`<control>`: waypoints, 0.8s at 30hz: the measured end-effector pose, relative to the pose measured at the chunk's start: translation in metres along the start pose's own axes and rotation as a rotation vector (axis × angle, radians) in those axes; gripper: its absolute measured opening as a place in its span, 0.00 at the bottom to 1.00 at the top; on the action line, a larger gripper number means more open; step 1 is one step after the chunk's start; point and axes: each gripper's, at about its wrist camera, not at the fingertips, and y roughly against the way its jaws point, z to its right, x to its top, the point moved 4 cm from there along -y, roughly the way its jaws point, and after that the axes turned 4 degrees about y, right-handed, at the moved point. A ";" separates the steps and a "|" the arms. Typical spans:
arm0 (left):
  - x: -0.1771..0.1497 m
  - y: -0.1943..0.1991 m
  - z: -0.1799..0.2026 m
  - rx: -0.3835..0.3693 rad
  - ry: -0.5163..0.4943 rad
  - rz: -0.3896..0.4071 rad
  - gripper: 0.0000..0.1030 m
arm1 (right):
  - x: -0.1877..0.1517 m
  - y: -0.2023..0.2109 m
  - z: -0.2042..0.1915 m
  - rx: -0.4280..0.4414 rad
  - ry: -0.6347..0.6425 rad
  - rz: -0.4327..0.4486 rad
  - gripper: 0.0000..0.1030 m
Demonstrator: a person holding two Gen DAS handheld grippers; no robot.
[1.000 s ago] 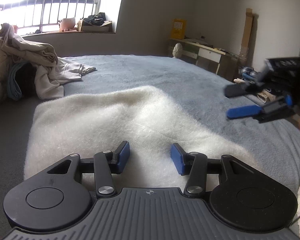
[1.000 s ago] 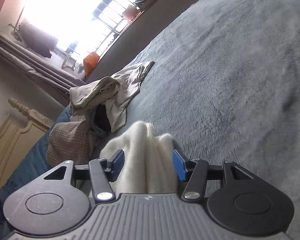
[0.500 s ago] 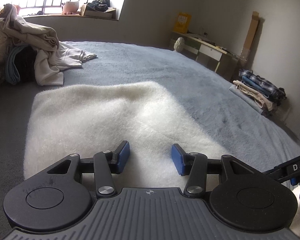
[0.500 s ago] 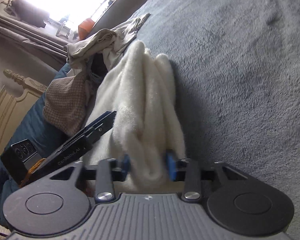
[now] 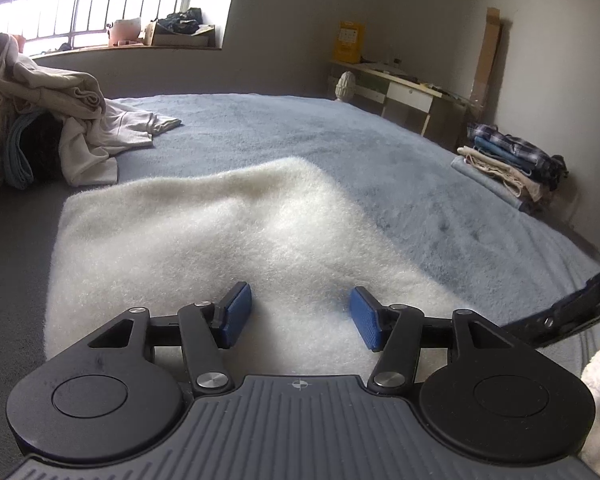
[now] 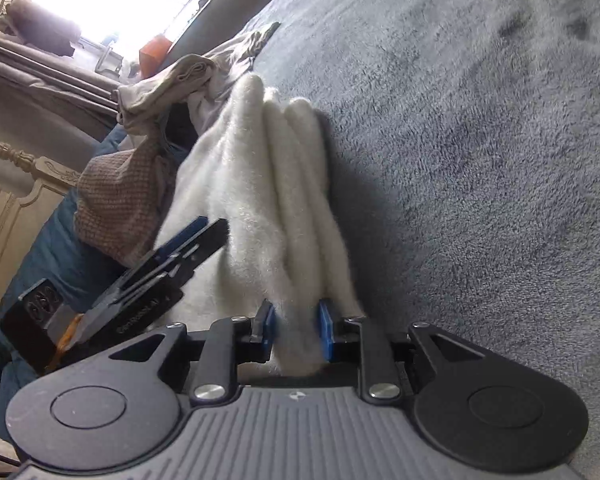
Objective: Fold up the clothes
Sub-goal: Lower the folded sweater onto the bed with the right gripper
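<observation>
1. The right claw [image 6: 297, 330], black with two blue pads [image 6: 325, 330], is clamped on the near edge of the fluffy white folded garment [image 6: 276, 200]; its jaws closed onto the fabric moments ago, and three rolled layers bunch between the pads.
2. The left claw [image 5: 300, 317], the same black build with two blue pads [image 5: 236, 312], has jaws that have just been opening and now stand apart; nothing is pinched, and the white pile lies under and between the pads. Whether the pads touch it I cannot tell.
3. That one white garment lies spread on the grey-blue plush bed cover [image 5: 400, 184], its far corner reaching toward the middle of the bed.
4. In the right wrist view the left claw's body sits just left of the garment, over its flat part.
5. One heap of unfolded clothes [image 5: 72, 120], beige, blue and dark pieces, sits at the bed's far left, well apart from the white garment.
6. One stack of folded clothes [image 5: 512, 164], plaid on top, rests at the bed's far right edge.
7. A cream wooden bench [image 5: 404, 88] stands against the far wall, beyond the bed.
</observation>
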 end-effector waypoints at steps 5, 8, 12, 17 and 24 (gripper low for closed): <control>0.016 0.021 -0.015 -0.035 0.085 -0.051 0.54 | 0.017 0.019 -0.032 -0.046 0.154 0.089 0.24; 0.020 0.056 -0.040 -0.015 0.159 -0.041 0.54 | 0.020 0.016 -0.050 -0.099 0.281 0.095 0.24; 0.002 0.103 -0.084 0.066 0.271 -0.077 0.56 | 0.012 0.007 -0.049 -0.108 0.307 0.040 0.24; -0.043 0.108 -0.104 0.022 0.465 -0.217 0.57 | 0.005 -0.008 -0.025 -0.058 0.135 -0.051 0.44; -0.073 0.080 -0.094 -0.113 0.677 -0.292 0.57 | 0.000 -0.024 -0.007 -0.014 0.015 -0.094 0.44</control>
